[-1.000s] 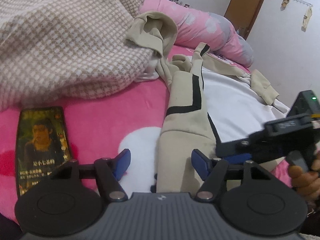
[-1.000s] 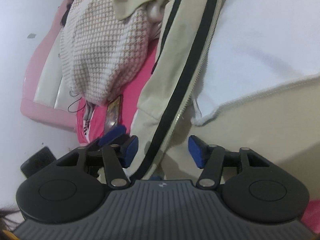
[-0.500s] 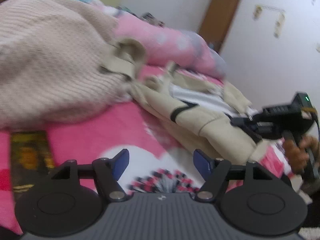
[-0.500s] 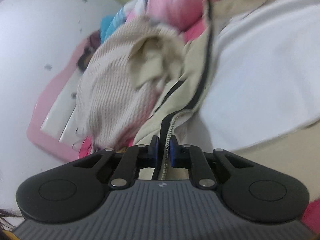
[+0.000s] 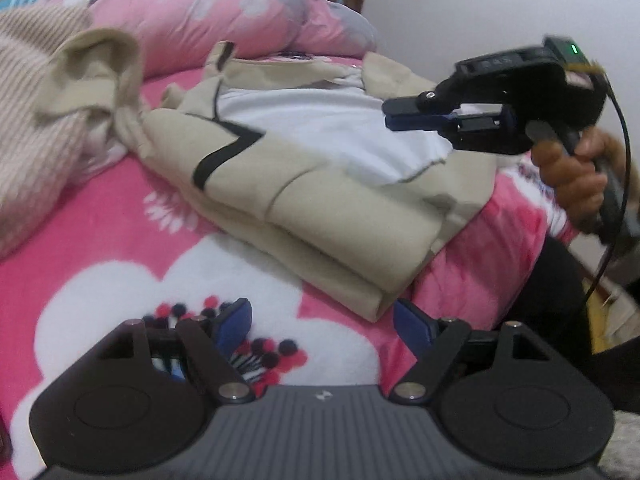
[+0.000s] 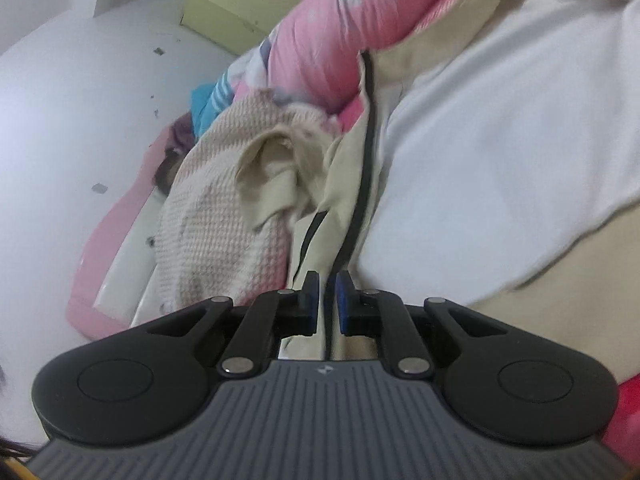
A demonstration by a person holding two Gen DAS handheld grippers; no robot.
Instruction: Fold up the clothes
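Note:
A beige jacket [image 5: 320,184] with black stripes and a white lining lies partly folded on the pink bed. My left gripper [image 5: 324,322] hovers over the blanket just short of the jacket's folded near corner. Its jaws are opening and nothing is between them. A hand holds my right gripper [image 5: 390,114] above the white lining at the right. In the right wrist view, the right gripper [image 6: 329,288] is shut on the jacket's [image 6: 348,168] black-striped zipper edge, which runs up from between the pads.
A pink-and-cream knit cloth [image 5: 36,92] is heaped at the left, with a beige sleeve draped on it. A pink floral bolster [image 5: 224,12] lies along the far side. The bed's edge drops off at the right beside the person's dark trouser leg [image 5: 560,288].
The right gripper closed on the zipper edge and lifted it. The left gripper swung right along the bed and opened wider; the picture card at its left has gone out of view.

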